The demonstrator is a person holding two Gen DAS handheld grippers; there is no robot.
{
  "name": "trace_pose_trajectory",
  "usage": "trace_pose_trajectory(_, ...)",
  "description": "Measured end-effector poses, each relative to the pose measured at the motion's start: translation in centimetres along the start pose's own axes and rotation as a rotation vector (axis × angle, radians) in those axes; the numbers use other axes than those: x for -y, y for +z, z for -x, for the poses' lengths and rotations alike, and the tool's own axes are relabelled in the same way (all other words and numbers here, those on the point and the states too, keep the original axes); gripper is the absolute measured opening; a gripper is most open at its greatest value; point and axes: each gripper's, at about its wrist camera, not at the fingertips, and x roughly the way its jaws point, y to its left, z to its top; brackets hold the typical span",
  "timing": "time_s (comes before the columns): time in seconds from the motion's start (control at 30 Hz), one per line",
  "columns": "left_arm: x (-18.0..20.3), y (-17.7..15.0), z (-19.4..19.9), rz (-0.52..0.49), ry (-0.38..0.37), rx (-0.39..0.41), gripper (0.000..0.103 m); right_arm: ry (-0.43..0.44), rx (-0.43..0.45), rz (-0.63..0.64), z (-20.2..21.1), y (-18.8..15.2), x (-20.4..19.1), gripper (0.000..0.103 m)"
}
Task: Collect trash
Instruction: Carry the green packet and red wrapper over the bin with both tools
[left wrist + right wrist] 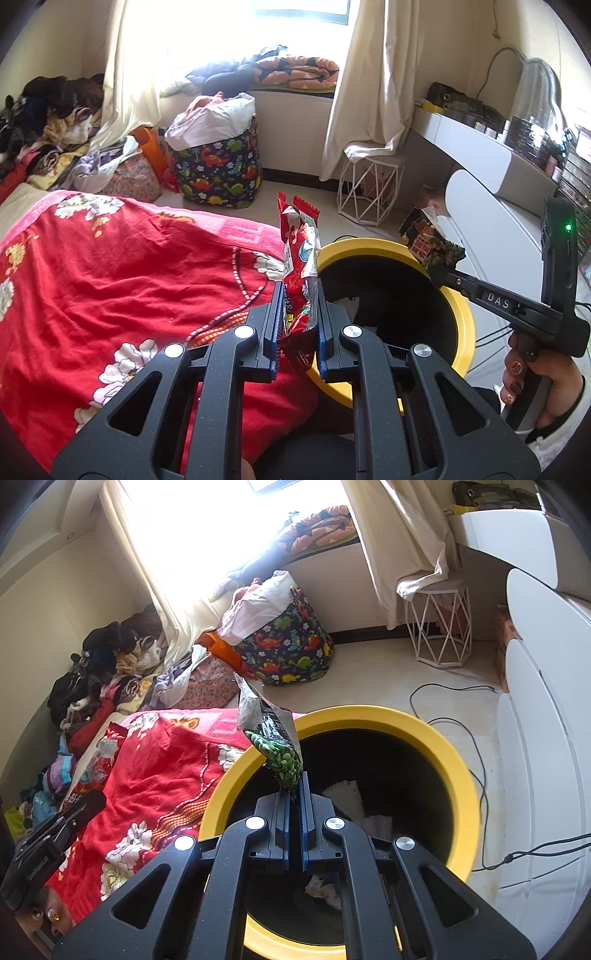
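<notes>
My left gripper (pixel 298 295) is shut on a red snack wrapper (pixel 300 258) and holds it upright at the near left rim of a yellow-rimmed black bin (pixel 463 314). My right gripper (pixel 294 786) is shut on a green and black snack bag (pixel 275 742) and holds it over the bin (pixel 458 768). In the left wrist view the right gripper (pixel 441 275) reaches in from the right with that bag (pixel 430 245) above the bin's far rim. In the right wrist view the left gripper (pixel 83 806) and red wrapper (pixel 101 753) show at the left. White paper scraps (pixel 345 794) lie inside the bin.
A bed with a red flowered blanket (pixel 110 280) lies left of the bin. A dinosaur-print laundry bag (pixel 218 166), a white wire stool (pixel 369 184) and a white dresser (pixel 491 206) stand around. Cables (pixel 461 723) run over the floor by the bin. Clothes (pixel 44 118) pile at the far left.
</notes>
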Motion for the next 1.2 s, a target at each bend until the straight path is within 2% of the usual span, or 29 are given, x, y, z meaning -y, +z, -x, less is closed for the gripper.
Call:
trace_pose_trajectory(0.57,3.6,-0.7,-1.1,-0.090,-0.079,-0.036,0.010,-0.056,0.012,-0.060,1.0,0.3,3.0,0.005)
trace_pose_trajectory(0.87,5.1,-1.6,-2.6,-0.120,-0.139,-0.090,0.010,-0.069,0.000,-0.087,0.8,0.3,4.2,0.005)
trace_pose_trajectory(1.2,5.8,-2.7,-5.2,-0.124,-0.170,-0.170,0.010,-0.075,-0.030,-0.105,0.0,-0.2,5.1,0.005)
